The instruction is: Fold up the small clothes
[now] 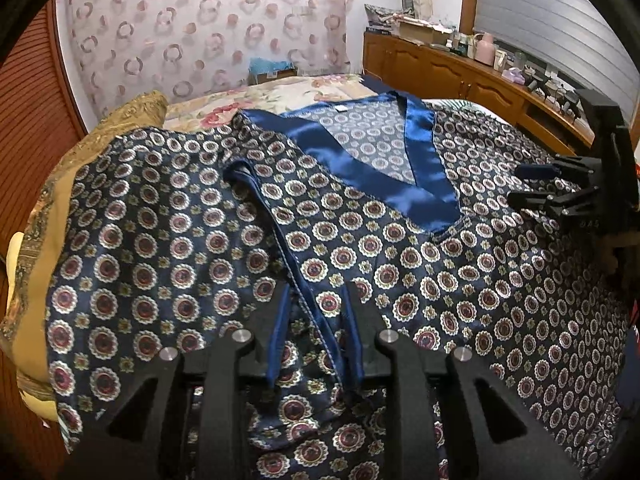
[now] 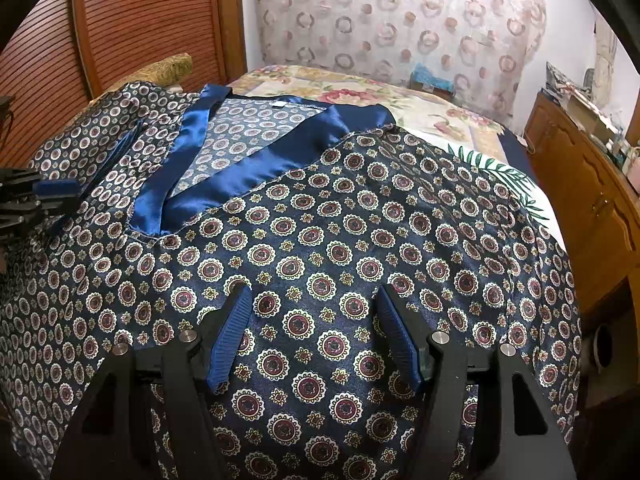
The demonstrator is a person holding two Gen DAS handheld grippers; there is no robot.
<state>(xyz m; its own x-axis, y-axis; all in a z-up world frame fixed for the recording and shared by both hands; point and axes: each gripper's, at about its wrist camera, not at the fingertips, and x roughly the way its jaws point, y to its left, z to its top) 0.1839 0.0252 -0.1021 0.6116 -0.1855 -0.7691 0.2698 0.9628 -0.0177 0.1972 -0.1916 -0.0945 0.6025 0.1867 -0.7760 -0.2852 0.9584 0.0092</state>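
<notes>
1. Lying spread on the bed, the navy satin top with a medallion print and a shiny blue V-neck band [image 1: 400, 184] has one sleeve already folded over its front, with the hem seam running between the fingers of the left gripper [image 1: 316, 300].
2. The cloth looks thin, light and very slippery; I judge it will slide off itself easily, so a fold needs a firm pinch at a hemmed edge or at the seam, not on the flat middle.
3. The left gripper has its jaws only a little apart and the pads do not seem to press the seam.
4. The right gripper [image 2: 316, 304] stands wide open over the flat front and holds nothing.
5. Under the top is a soft floral bedspread [image 2: 360, 88]; a mustard patterned pillow [image 1: 60, 184], a wooden sideboard with clutter [image 1: 460, 76] and a ring-patterned curtain [image 1: 208, 24] are around.
</notes>
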